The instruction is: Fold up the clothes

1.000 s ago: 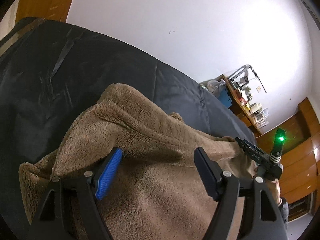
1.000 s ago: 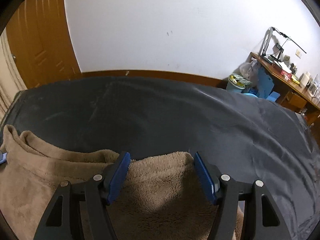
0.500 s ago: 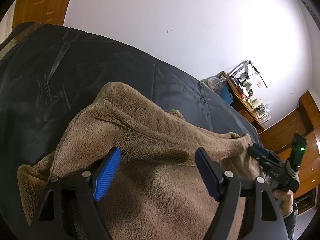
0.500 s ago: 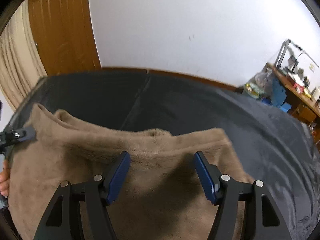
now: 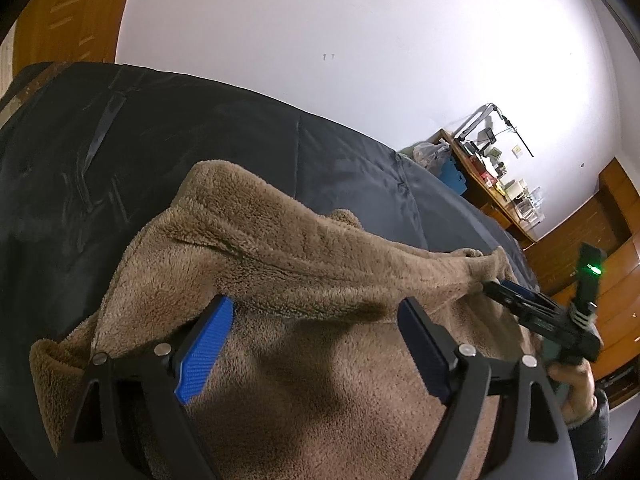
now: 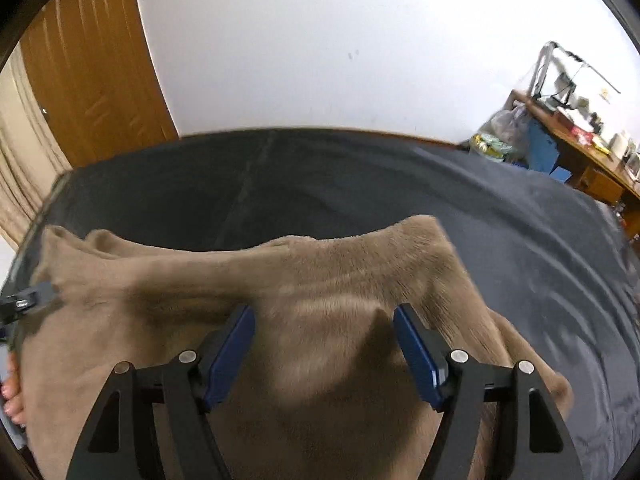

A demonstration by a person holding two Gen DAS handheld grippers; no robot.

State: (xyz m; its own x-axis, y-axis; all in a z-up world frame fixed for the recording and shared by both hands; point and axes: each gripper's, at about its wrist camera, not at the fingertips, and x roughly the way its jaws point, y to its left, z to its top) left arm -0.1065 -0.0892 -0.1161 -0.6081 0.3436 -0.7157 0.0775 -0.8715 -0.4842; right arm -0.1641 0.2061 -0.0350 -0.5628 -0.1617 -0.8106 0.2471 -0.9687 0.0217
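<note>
Currently both jaws are opening: the left hand-held gripper (image 5: 312, 344) and the right hand-held gripper (image 6: 324, 354) each straddle the brown fleece garment (image 5: 280, 264) without pinching it. Risk: released fabric may slump and spoil the fold, since thick pile springs back. The garment lies on the dark bed cover (image 5: 120, 152), plush, bulky, with a raised ridge along its far edge.
</note>
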